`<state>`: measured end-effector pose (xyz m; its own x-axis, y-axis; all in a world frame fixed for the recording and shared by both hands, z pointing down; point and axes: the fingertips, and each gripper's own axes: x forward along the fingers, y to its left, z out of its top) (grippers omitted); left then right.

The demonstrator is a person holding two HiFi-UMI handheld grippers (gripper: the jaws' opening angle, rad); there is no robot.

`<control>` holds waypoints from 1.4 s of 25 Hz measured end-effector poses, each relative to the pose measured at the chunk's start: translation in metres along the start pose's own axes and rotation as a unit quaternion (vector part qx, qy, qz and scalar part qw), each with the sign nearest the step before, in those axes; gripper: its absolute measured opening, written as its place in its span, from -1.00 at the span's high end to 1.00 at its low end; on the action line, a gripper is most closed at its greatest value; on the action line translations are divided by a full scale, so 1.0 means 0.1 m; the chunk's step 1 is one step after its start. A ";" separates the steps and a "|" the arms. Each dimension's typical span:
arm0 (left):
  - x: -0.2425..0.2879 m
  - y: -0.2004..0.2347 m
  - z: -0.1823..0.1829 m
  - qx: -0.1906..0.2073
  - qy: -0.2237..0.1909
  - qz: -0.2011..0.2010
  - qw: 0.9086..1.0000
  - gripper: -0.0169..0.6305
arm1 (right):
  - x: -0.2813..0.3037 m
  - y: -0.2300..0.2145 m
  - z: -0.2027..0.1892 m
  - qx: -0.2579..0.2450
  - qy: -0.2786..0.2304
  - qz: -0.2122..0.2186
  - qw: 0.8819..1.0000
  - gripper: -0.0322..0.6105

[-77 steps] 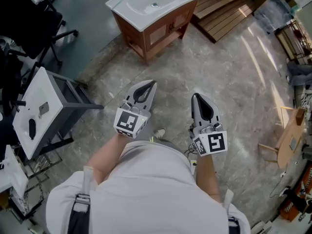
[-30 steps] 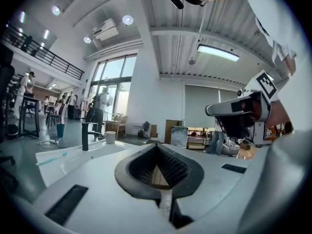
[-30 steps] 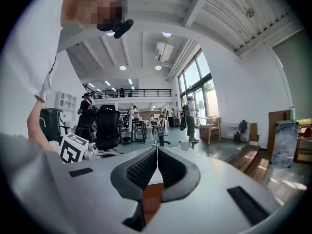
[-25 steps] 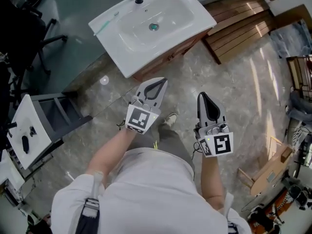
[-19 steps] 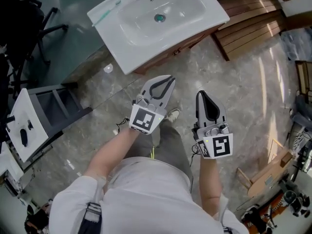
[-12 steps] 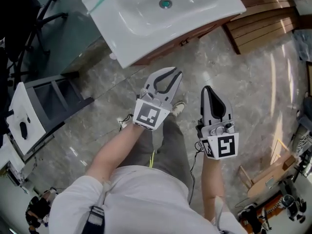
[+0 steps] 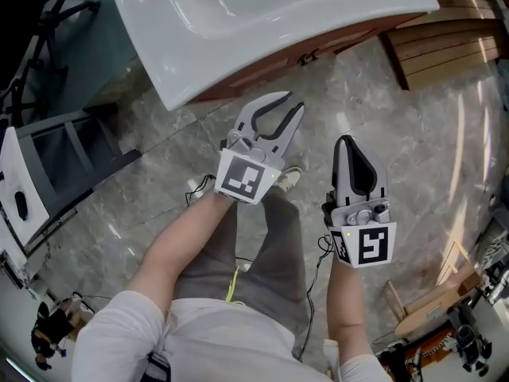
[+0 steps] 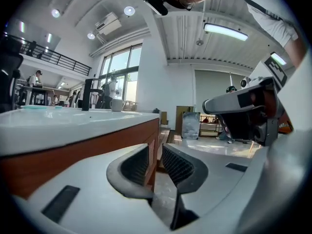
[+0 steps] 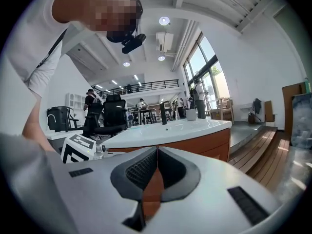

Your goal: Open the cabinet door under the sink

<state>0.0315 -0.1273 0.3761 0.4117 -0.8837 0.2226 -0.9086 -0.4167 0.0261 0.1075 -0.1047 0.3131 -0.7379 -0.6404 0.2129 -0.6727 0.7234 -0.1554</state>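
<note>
1. Closest in the head view, the person's bare forearms reach forward over grey trousers. One pale shoe (image 7: 288, 177) rests on the grey marbled stone floor (image 7: 413, 142).
2. The right gripper (image 7: 347, 140) hangs over that floor with its two dark ribbed pads pressed flat together and nothing between them. Its own view (image 9: 156, 165) shows the same closed seam.
3. The left gripper (image 7: 289, 104) sits further forward with its jaws spread. In its own view (image 8: 156, 164) the gap is empty, and only the cabinet's far corner post shows through it, well beyond the pads.
4. Ahead of both grippers stands the white ceramic sink basin (image 7: 238, 30). Beneath its overhang is the reddish-brown wooden cabinet (image 7: 262, 76), whose door is shut. From above only a thin strip of its front shows, running slantwise from lower left to upper right. Two small dark fittings (image 7: 306, 56) on it are probably the door pulls, though they are too small to be sure.
5. The open left gripper looks nearer to the cabinet front and points at it, so it seems the likelier one to take a pull. The door face stands vertical and tucked under the basin's lip, so the reach would probably have to drop lower and go in under the overhang.
6. Farthest right, brown slatted wooden boards (image 7: 445, 50) lie on the floor.
</note>
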 end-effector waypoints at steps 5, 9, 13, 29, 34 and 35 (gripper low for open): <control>0.20 0.04 -0.44 0.013 0.007 0.008 1.000 0.69 | 0.20 -0.13 -0.40 -0.007 -0.009 0.015 1.000 0.80; 0.35 0.05 -0.77 0.024 0.007 0.012 1.000 0.68 | 0.38 -0.19 -0.67 0.009 -0.024 0.025 0.999 0.80; 0.49 0.08 -1.06 0.026 0.005 0.017 0.999 0.65 | 0.51 -0.26 -0.95 0.007 -0.032 0.026 0.999 0.80; 1.17 0.24 -1.88 0.056 -0.003 0.030 0.998 0.64 | 0.88 -0.62 -1.69 -0.017 -0.060 0.033 0.998 0.80; 1.31 0.26 -1.99 0.060 -0.004 0.033 0.998 0.64 | 0.94 -0.70 -1.79 -0.027 -0.062 0.036 0.997 0.80; 1.34 0.27 -2.01 0.061 -0.004 0.035 0.998 0.64 | 0.95 -0.72 -1.81 -0.028 -0.063 0.035 0.997 0.80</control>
<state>0.0481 -0.2137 0.6026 0.3490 -0.9129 0.2118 -0.9199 -0.3768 -0.1082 0.0961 -0.1712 0.5193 -0.7866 -0.6122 0.0803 -0.6174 0.7786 -0.1119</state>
